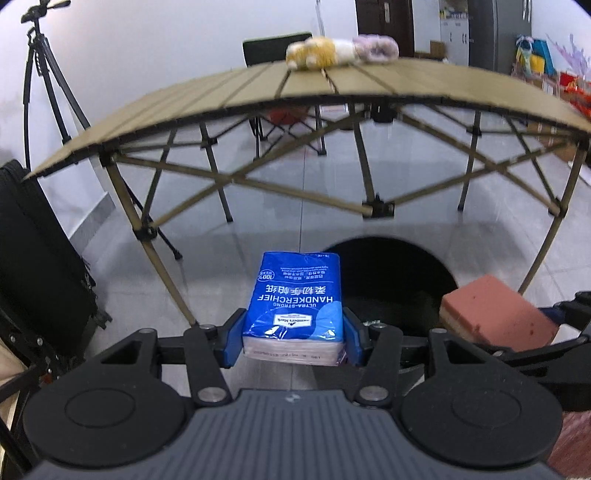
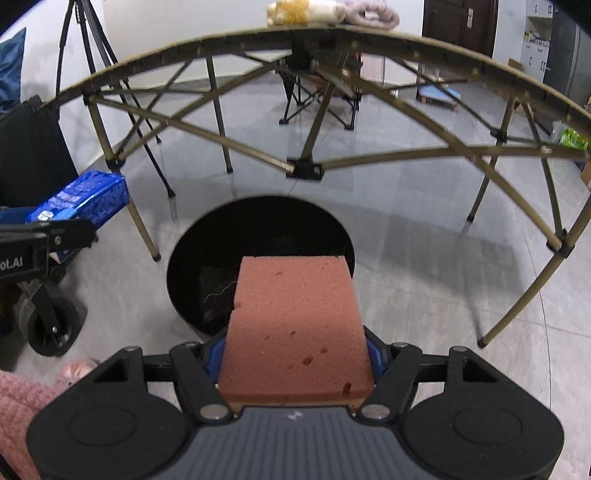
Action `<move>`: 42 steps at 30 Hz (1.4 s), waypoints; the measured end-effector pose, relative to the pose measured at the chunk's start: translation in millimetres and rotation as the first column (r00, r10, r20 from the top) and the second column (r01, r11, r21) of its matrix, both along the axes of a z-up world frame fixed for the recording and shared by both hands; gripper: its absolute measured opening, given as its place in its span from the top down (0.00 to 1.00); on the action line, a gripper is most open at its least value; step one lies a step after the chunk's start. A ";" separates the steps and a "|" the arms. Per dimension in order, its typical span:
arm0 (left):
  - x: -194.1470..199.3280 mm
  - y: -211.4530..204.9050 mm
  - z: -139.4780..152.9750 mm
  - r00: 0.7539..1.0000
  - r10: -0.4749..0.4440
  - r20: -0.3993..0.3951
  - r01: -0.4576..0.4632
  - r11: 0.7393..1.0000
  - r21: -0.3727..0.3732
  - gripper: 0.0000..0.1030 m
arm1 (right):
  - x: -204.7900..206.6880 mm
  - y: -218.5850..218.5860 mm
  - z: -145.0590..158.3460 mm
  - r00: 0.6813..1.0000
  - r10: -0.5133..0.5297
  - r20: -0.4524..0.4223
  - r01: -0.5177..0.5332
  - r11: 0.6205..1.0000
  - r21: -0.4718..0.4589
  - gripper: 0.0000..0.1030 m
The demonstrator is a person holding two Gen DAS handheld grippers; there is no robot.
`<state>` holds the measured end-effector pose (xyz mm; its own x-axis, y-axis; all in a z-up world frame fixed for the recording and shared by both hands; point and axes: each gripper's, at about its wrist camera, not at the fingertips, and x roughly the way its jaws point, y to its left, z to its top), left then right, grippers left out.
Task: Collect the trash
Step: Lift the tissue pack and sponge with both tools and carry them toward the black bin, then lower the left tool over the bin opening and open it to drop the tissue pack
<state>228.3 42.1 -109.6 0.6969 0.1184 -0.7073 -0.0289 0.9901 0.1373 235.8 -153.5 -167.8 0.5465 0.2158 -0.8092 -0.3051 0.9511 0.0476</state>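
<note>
Presently: left gripper (image 1: 293, 341) clamped on blue tissue pack (image 1: 295, 306); right gripper (image 2: 295, 354) clamped on pink sponge (image 2: 295, 325), above near rim of black bin (image 2: 258, 236).

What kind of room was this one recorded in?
Probably a room in a home used for recording: glossy tiled floor, a folding camp table, a camera tripod, and a dark door beyond.

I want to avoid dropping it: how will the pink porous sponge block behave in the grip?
The pink porous sponge block is probably light and squashy, given its open pores. Its rough faces should resist slipping between the right gripper pads. Released, it likely lands flat without rolling.
</note>
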 end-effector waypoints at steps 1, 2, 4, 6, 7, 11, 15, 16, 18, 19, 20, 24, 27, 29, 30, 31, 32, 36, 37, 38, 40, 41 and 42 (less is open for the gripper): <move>-0.5 1.5 -4.6 1.000 0.001 -0.012 -0.001 1.000 0.004 0.49 | -0.2 -0.5 -2.8 1.000 0.001 -0.010 -0.001 1.000 -0.005 0.34; -0.8 3.1 -8.4 1.000 0.003 -0.023 -0.003 1.000 0.007 0.49 | -0.3 -0.8 -5.7 1.000 0.000 -0.019 0.000 1.000 -0.011 0.34; -1.3 6.4 -14.8 0.999 0.010 -0.043 -0.010 1.000 0.007 0.49 | 0.4 -1.6 -11.4 0.999 -0.006 -0.042 0.005 1.000 -0.023 0.34; -1.4 11.4 -20.4 0.998 0.019 -0.062 -0.019 1.000 0.002 0.49 | 1.7 -3.3 -17.1 0.998 -0.017 -0.065 0.015 0.999 -0.029 0.34; -0.4 13.5 -21.8 0.997 0.024 -0.070 -0.024 1.000 0.001 0.49 | 2.4 -4.4 -19.6 0.997 -0.022 -0.075 0.019 0.999 -0.031 0.34; 2.6 18.7 -27.0 0.994 0.043 -0.096 -0.044 0.999 -0.003 0.49 | 4.8 -6.3 -26.7 0.994 -0.040 -0.098 0.035 0.998 -0.049 0.34; 7.3 19.4 -29.1 0.992 0.053 -0.114 -0.055 0.998 -0.013 0.49 | 7.0 -9.5 -33.6 0.991 -0.059 -0.121 0.052 0.997 -0.062 0.34; 8.6 19.6 -29.3 0.992 0.055 -0.116 -0.058 0.998 -0.016 0.49 | 7.5 -10.4 -34.8 0.990 -0.063 -0.124 0.055 0.996 -0.066 0.34; 11.0 17.4 -28.9 0.991 0.059 -0.122 -0.061 0.998 -0.015 0.49 | 9.0 -13.1 -37.1 0.989 -0.072 -0.130 0.063 0.995 -0.071 0.34; 11.7 16.3 -28.7 0.990 0.061 -0.125 -0.064 0.998 -0.015 0.49 | 9.9 -14.3 -38.1 0.988 -0.076 -0.133 0.067 0.995 -0.073 0.34; 13.7 15.8 -28.8 0.990 0.062 -0.130 -0.065 0.998 -0.021 0.49 | 10.5 -15.3 -38.8 0.988 -0.080 -0.135 0.070 0.995 -0.074 0.34; 19.9 12.0 -29.0 0.987 0.067 -0.144 -0.071 0.997 -0.023 0.49 | 13.2 -20.3 -42.8 0.985 -0.096 -0.140 0.086 0.993 -0.081 0.34; 23.5 9.1 -29.5 0.985 0.077 -0.154 -0.080 0.997 -0.018 0.49 | 14.6 -23.7 -45.0 0.983 -0.109 -0.147 0.097 0.992 -0.085 0.34; 26.5 7.0 -29.5 0.984 0.081 -0.157 -0.085 0.996 -0.017 0.49 | 16.0 -25.4 -46.3 0.982 -0.117 -0.149 0.104 0.991 -0.089 0.34; 28.4 5.4 -29.1 0.984 0.082 -0.159 -0.086 0.996 -0.019 0.49 | 16.7 -26.6 -47.0 0.981 -0.121 -0.150 0.108 0.990 -0.089 0.34; 29.2 4.1 -28.6 0.984 0.081 -0.159 -0.086 0.996 -0.021 0.49 | 17.1 -27.7 -47.5 0.981 -0.125 -0.151 0.112 0.990 -0.090 0.34; 30.7 2.4 -27.6 0.984 0.080 -0.159 -0.085 0.996 -0.023 0.49 | 17.3 -28.6 -47.8 0.980 -0.129 -0.151 0.116 0.989 -0.091 0.34; 35.8 -5.8 -23.6 0.985 0.070 -0.157 -0.075 0.997 -0.032 0.49 | 19.5 -33.2 -49.7 0.978 -0.144 -0.151 0.131 0.987 -0.096 0.34; 37.1 -7.4 -23.0 0.985 0.068 -0.157 -0.074 0.997 -0.034 0.49 | 20.1 -34.3 -50.4 0.977 -0.149 -0.151 0.135 0.986 -0.098 0.34; 38.4 -9.5 -22.6 0.985 0.066 -0.158 -0.072 0.997 -0.035 0.49 | 20.8 -35.3 -51.2 0.976 -0.153 -0.152 0.139 0.985 -0.100 0.34; 41.1 -13.2 -22.2 0.985 0.063 -0.162 -0.070 0.997 -0.038 0.49 | 22.2 -38.0 -52.5 0.975 -0.164 -0.152 0.149 0.983 -0.103 0.34; 42.5 -14.8 -22.2 0.985 0.061 -0.163 -0.069 0.997 -0.041 0.49 | 22.8 -39.4 -53.1 0.974 -0.169 -0.151 0.154 0.983 -0.104 0.34; 44.1 -16.8 -21.9 0.984 0.059 -0.165 -0.067 0.997 -0.043 0.49 | 23.6 -40.4 -53.6 0.973 -0.173 -0.151 0.158 0.982 -0.105 0.34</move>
<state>272.4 25.3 -131.5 0.5633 0.1215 -0.8173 -0.0728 0.9926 0.0974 259.4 -193.9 -221.4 0.4316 0.0536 -0.9005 -0.1383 0.9904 -0.0073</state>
